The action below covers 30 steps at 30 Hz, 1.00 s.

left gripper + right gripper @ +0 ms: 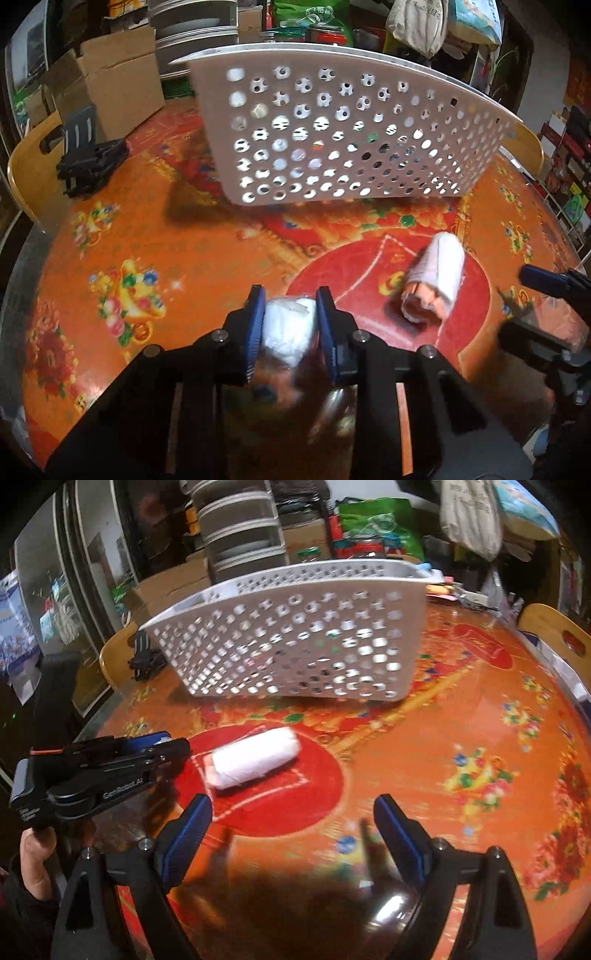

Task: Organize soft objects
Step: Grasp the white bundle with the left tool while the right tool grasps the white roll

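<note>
My left gripper [290, 299] is shut on a white soft bundle [286, 328] and holds it above the table; it also shows from the side in the right wrist view [162, 744]. A rolled white and pink towel [434, 278] lies on the red circle of the tablecloth, right of the left gripper; it also shows in the right wrist view [255, 762]. My right gripper [293, 805] is open and empty, just short of the roll. A white perforated basket [343, 136] stands at the back of the table and shows in the right wrist view [295, 642] too.
An orange floral cloth covers the round table [480, 738]. A black folded stand [86, 162] sits left of the basket. Wooden chairs [27, 173] stand at the table edges. Cardboard boxes [118, 74] and clutter lie beyond.
</note>
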Available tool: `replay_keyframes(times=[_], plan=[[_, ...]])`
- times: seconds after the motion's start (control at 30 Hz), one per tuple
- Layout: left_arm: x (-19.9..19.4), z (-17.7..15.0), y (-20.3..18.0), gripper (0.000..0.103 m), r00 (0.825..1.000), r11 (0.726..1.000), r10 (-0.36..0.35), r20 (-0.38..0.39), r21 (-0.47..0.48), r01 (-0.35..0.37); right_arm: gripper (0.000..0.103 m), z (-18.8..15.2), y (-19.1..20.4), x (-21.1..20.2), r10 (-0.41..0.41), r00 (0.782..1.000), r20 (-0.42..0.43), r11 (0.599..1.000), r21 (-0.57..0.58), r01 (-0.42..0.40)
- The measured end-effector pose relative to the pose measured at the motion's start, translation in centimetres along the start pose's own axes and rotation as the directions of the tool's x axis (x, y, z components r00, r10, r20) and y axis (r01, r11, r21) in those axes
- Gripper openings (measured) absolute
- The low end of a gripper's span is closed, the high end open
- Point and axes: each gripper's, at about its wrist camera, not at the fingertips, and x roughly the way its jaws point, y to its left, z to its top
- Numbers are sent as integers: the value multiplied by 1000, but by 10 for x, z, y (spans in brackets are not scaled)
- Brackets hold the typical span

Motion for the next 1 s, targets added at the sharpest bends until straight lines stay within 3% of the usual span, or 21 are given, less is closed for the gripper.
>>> replay_keyframes(times=[0.27, 0.63, 0.7, 0.77, 1.0], plan=[[-10, -10, 35, 26, 1000, 999, -7, 18, -53, 8, 89, 17, 26, 43, -26, 997, -73, 998, -54, 22], [-9, -15, 35, 26, 1000, 999, -17, 25, -46, 18, 89, 34, 37, 65, -90, 992, -93, 992, -98, 81], [-9, -16, 33, 26, 999, 999, -19, 26, -40, 20, 85, 33, 39, 65, -101, 991, -88, 989, -113, 91], [-9, -16, 32, 26, 999, 999, -23, 27, -38, 24, 74, 31, 41, 62, -101, 992, -79, 989, -117, 91], [-15, -16, 31, 26, 998, 999, -31, 45, -32, 33, 71, 19, 26, 42, -93, 994, -57, 991, -106, 86]])
